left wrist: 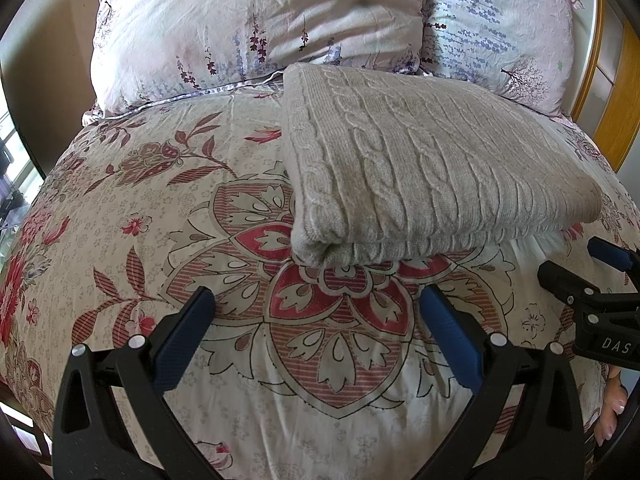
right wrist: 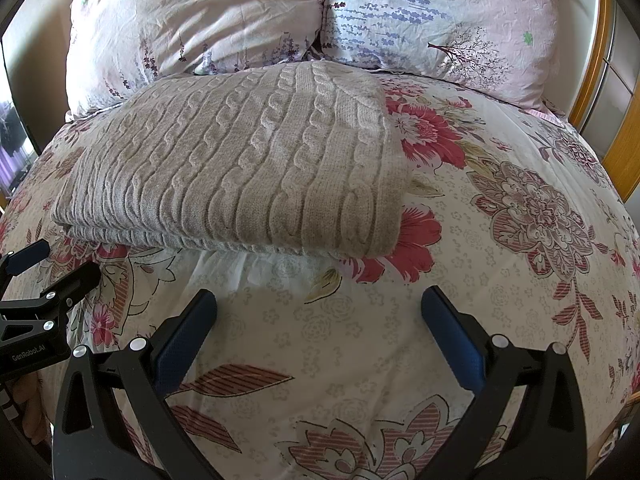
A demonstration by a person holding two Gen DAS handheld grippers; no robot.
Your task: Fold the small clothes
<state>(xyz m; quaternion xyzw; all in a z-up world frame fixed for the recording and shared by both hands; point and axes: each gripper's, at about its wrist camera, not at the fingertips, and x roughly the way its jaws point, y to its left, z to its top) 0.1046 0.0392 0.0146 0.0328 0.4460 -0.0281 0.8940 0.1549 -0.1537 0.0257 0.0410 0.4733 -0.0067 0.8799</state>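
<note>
A floral quilt covers the bed, two pillows at its head. The sweater lies on the quilt in a neat folded rectangle, looking finished. Left gripper and right gripper hover just short of it, both spread wide, holding nothing.

The sweater is thick, matt cable-knit wool with raised ropey ridges and a fuzzy surface. The bedspread under it is thin, smooth printed cotton, finely creased, and the pillows wear the same crinkled cloth. Both grippers' fingers carry blue, finely textured rubbery pads on matt black plastic frames with shiny metal rivets. The bed frame is glossy varnished wood
</note>
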